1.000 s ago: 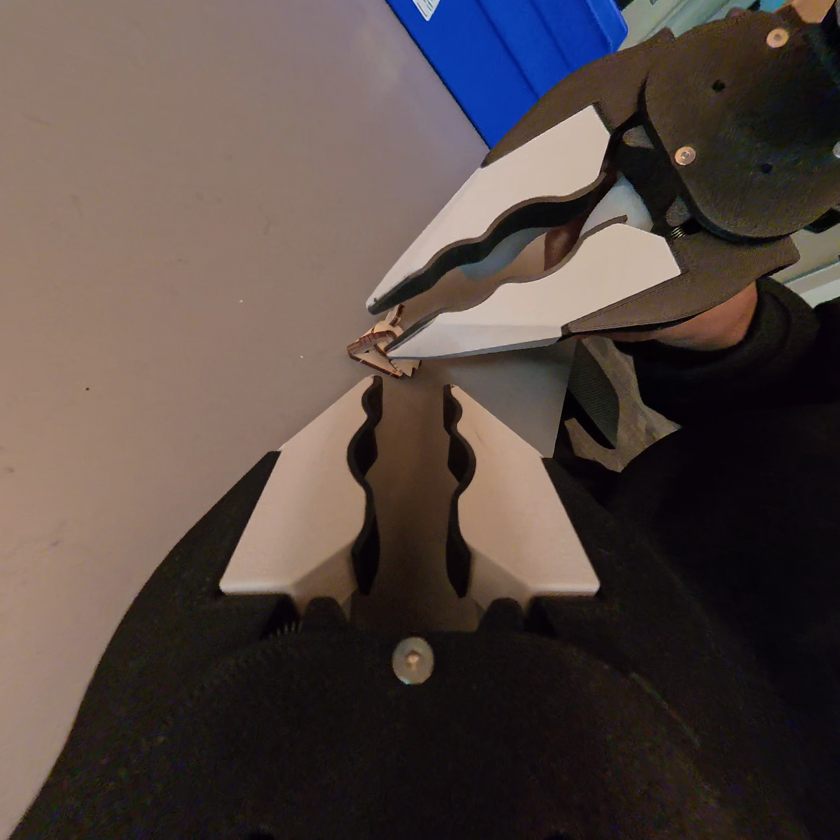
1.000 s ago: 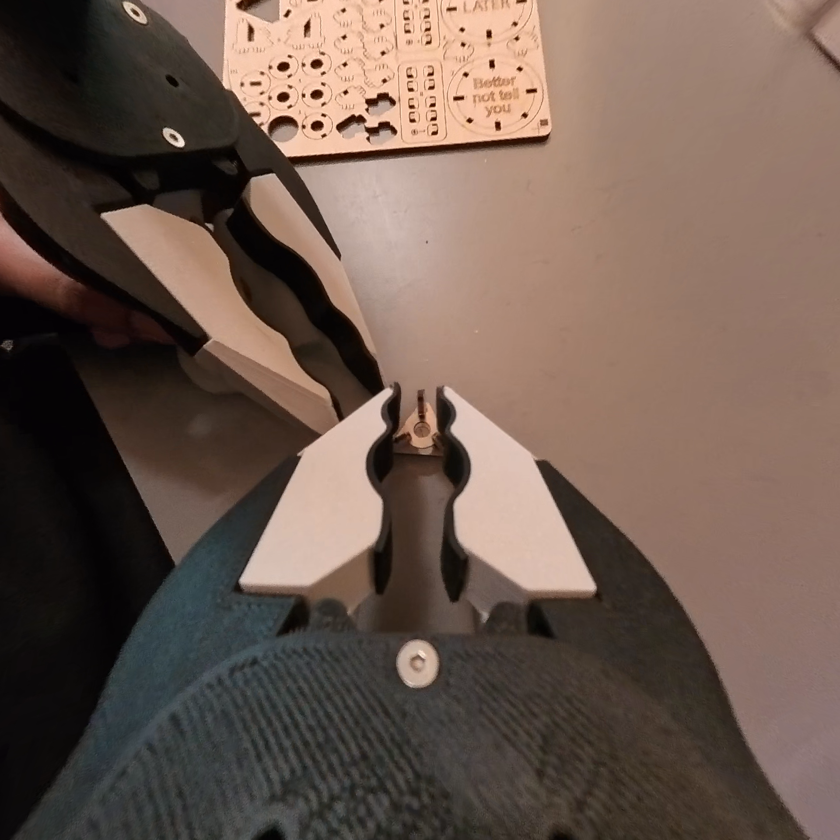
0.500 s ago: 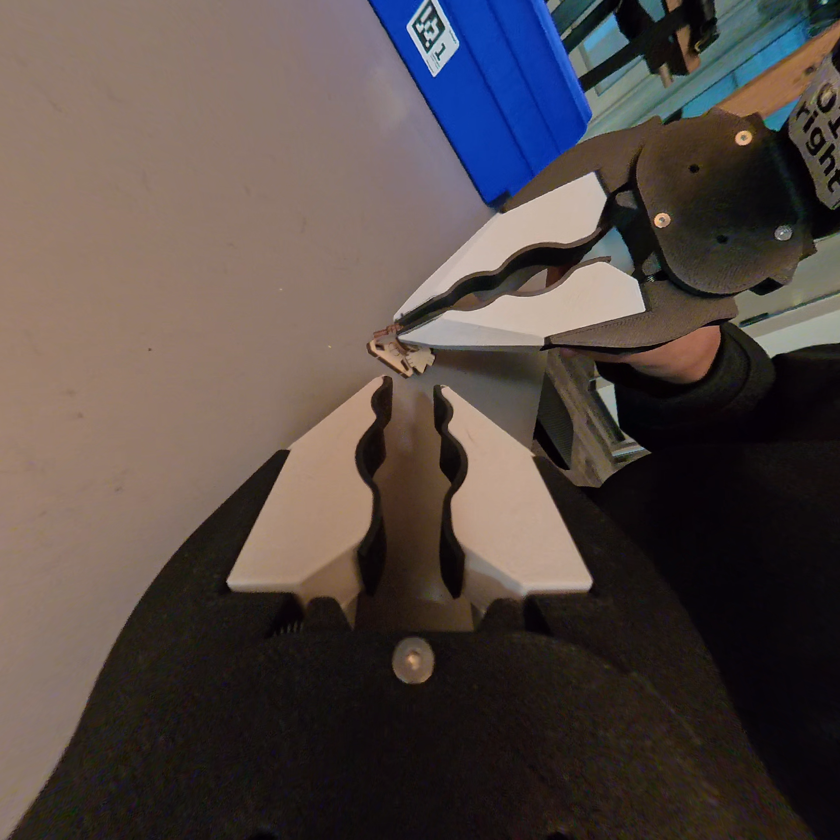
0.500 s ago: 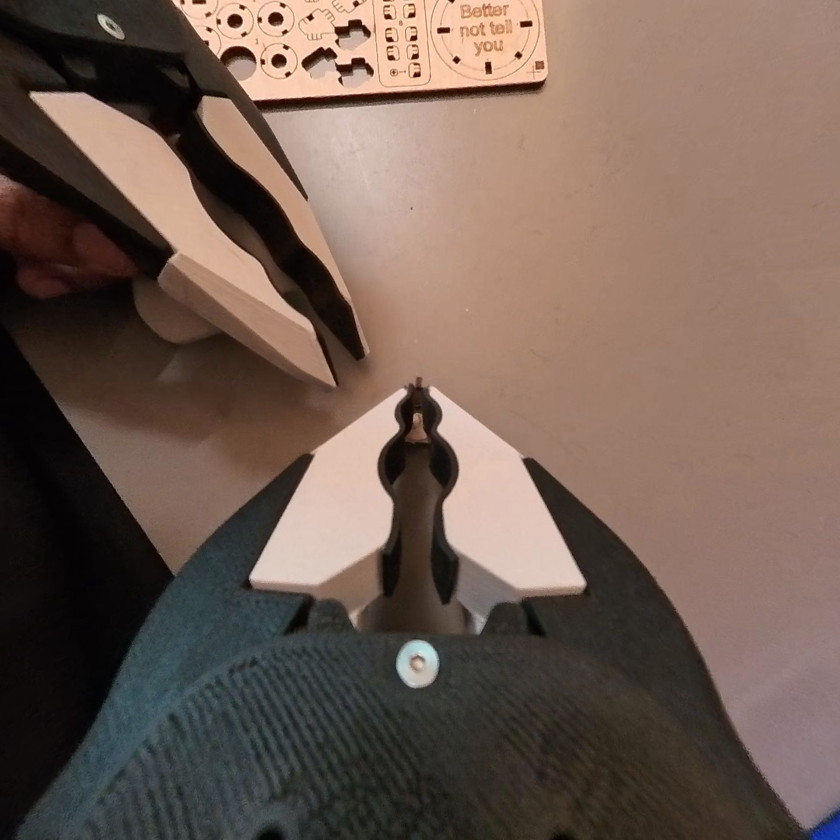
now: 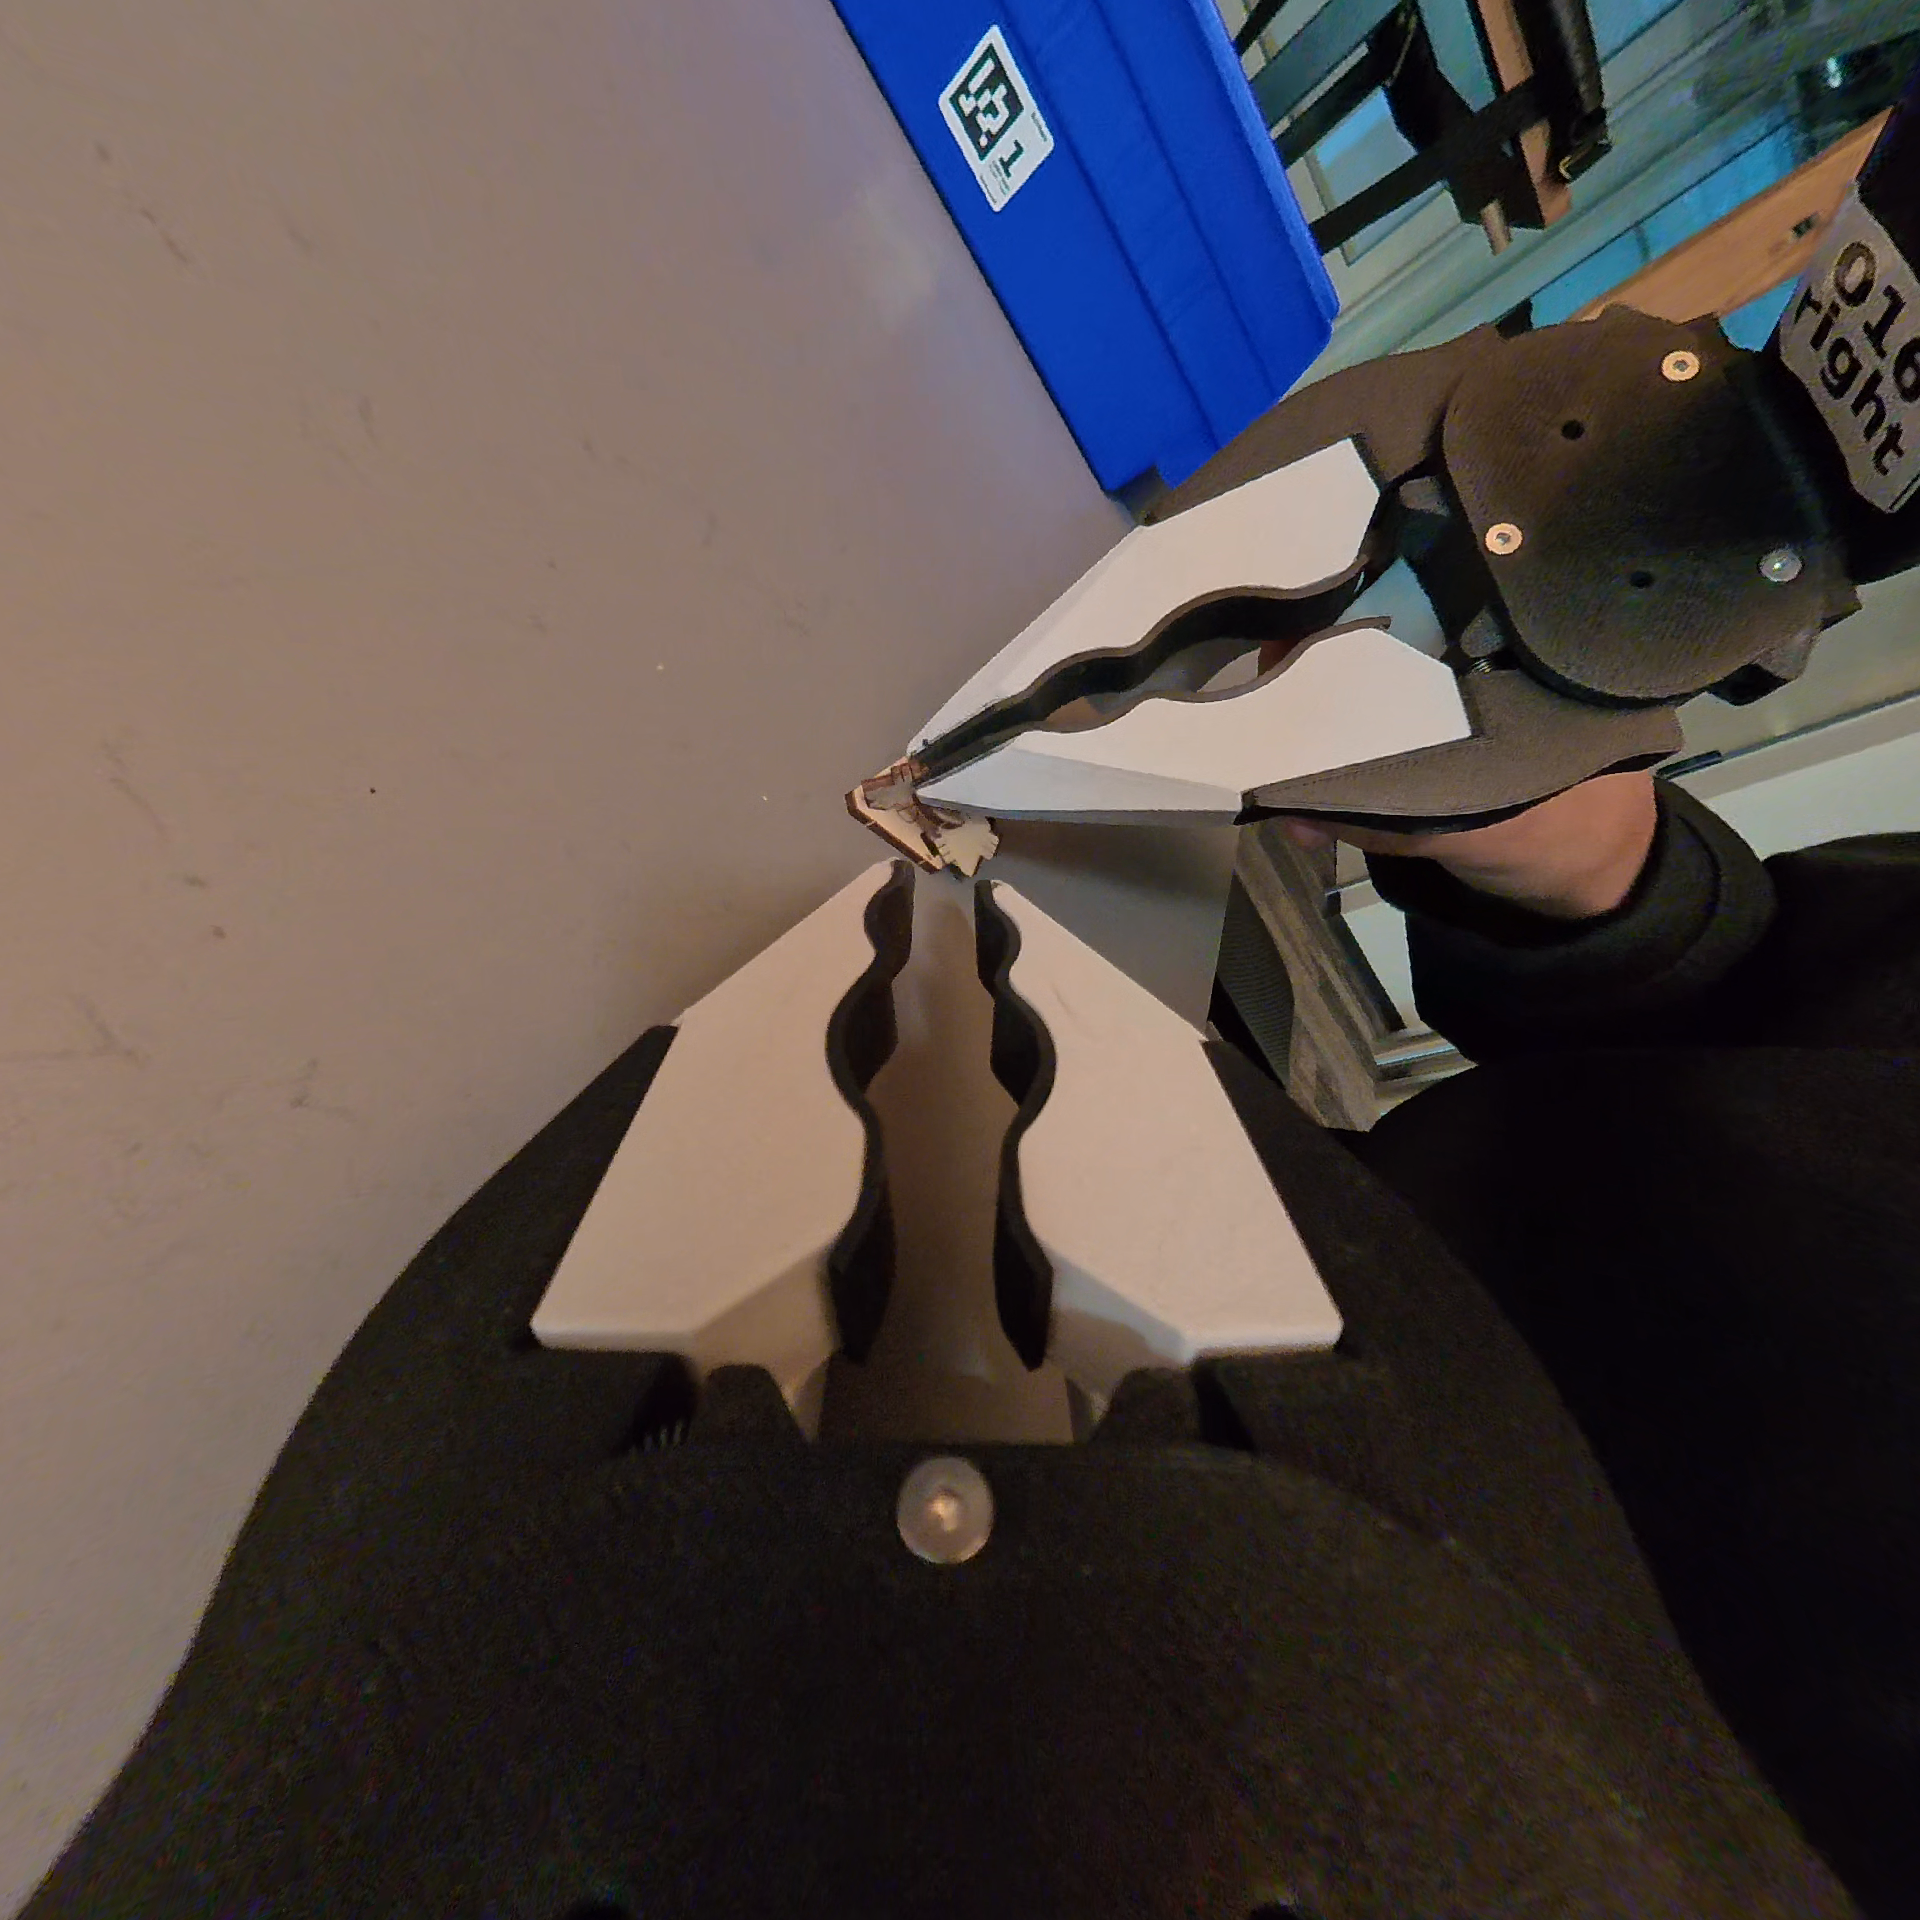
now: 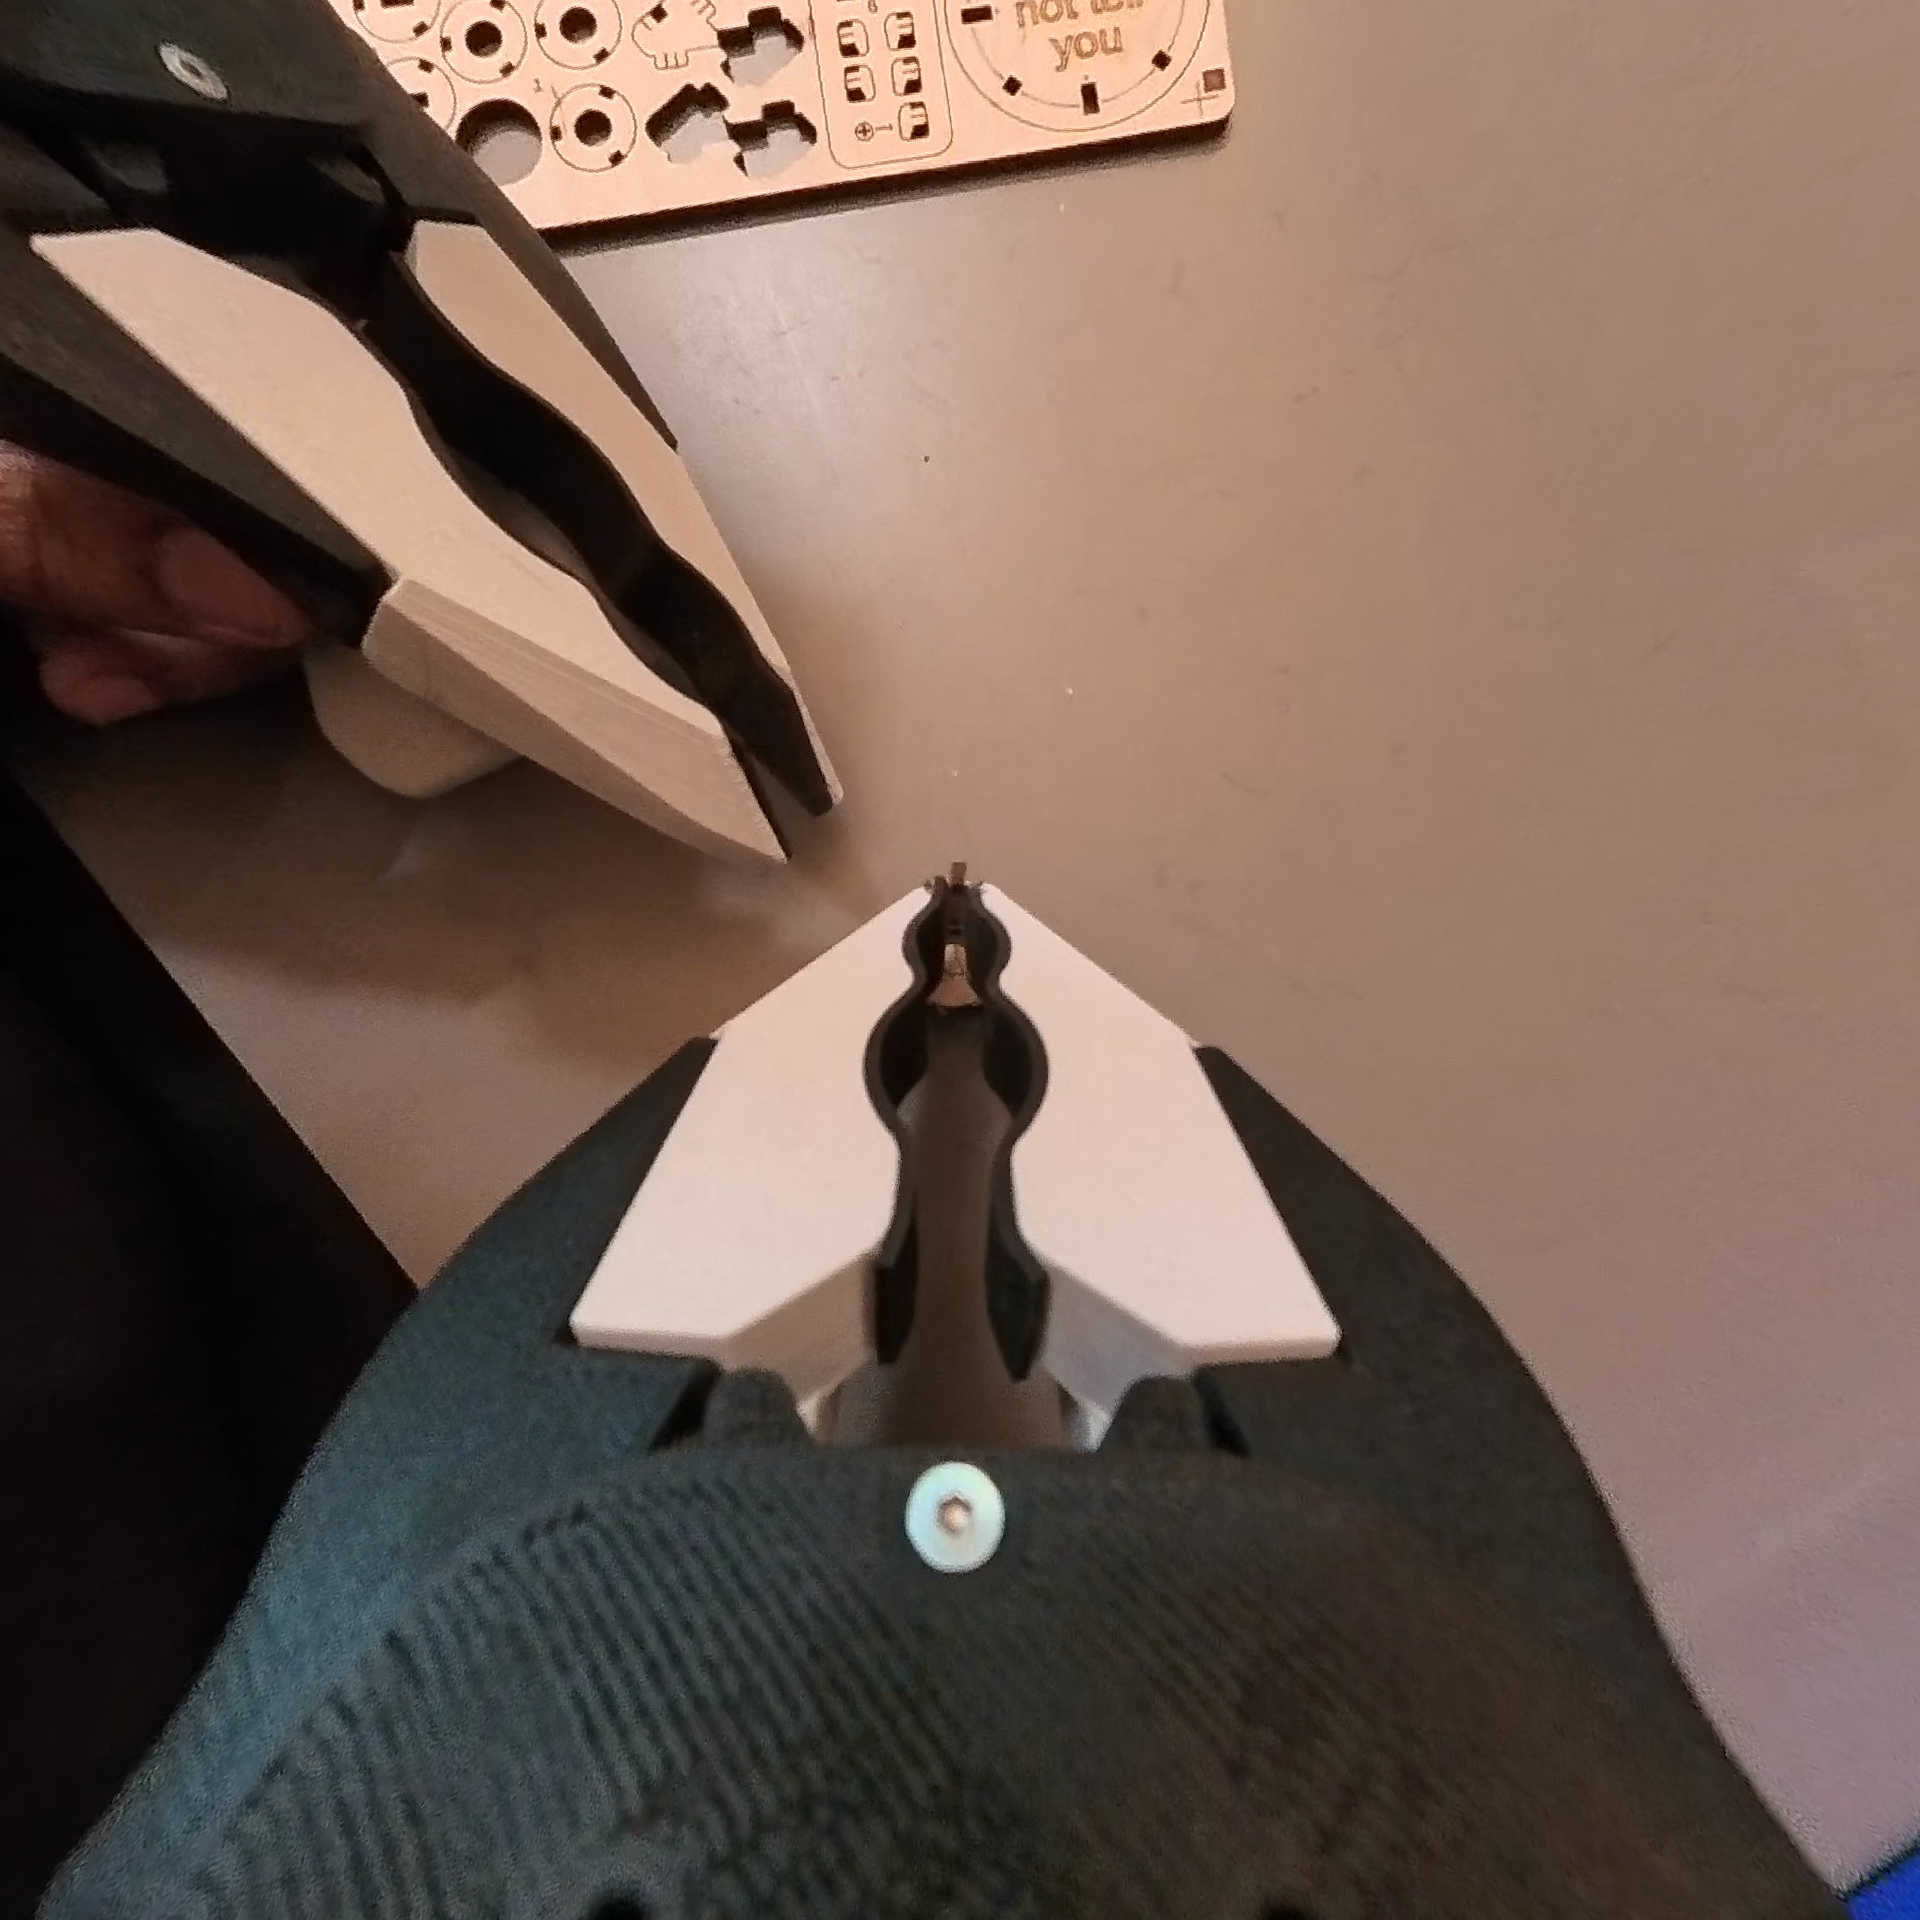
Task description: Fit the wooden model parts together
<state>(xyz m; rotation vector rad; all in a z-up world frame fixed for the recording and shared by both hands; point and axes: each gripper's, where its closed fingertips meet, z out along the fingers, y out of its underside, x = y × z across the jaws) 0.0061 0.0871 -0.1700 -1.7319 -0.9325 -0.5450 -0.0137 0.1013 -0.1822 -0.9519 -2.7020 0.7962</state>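
While the right gripper (image 5: 920, 781) pinches a small wooden piece (image 5: 914, 821) at the very tips of its jaws, both pads pressing on it, the left gripper (image 5: 940, 883) sits just below and in front of it with its jaws a narrow way apart and nothing between them. That little piece looks like a laser-cut plywood part, flat, pale with dark burnt edges, made of a few thin bits slotted together, with a small toothed end toward the person's side. I judge it very light and stiff but easy to snap or pull apart, so a hold across its flat faces, close to where the bits join, seems the safest one. Its long axis runs slantwise under the right fingertips, crosswise to those fingers, with one end jutting out past the tips toward the grey worktop (image 5: 416, 623) and the toothed end pointing back; most of it hangs clear of the pads. From behind the right gripper only a sliver of it shows, edge on. Farther out on the worktop lies a wooden cut-out sheet (image 6: 831, 135), with many parts already missing, and beyond the right gripper stands a blue bin (image 5: 1091, 260) with a white sticker.
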